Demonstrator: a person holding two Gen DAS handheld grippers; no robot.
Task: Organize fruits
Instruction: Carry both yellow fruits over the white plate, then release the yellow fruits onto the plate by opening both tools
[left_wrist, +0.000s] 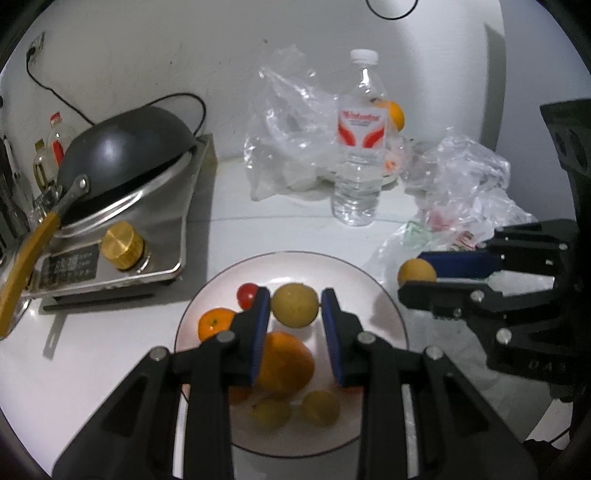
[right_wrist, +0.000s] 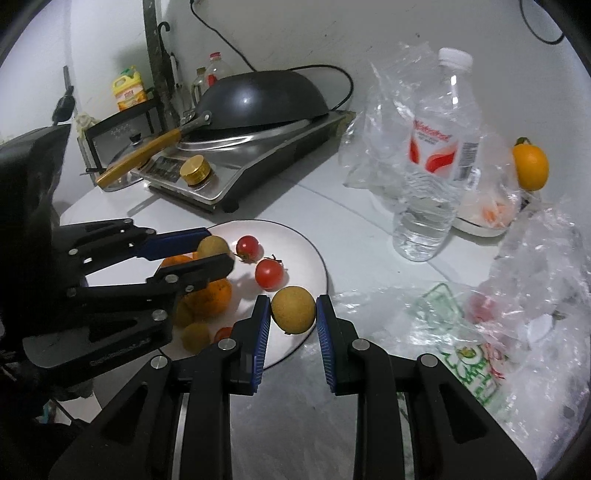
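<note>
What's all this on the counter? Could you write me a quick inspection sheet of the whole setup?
Surface: white counter, plastic-covered near the right gripper.
Job's things: white plate holding a large orange, a mandarin, cherry tomatoes and yellow-green fruits; another orange behind the water bottle.
Clutter: crumpled plastic bags, an induction cooker with an upturned wok, condiment bottles.
Grippers: left gripper and right gripper each shut on a yellow-green fruit.
Cables: black cord along the wall.
Surroundings: white wall.
</note>
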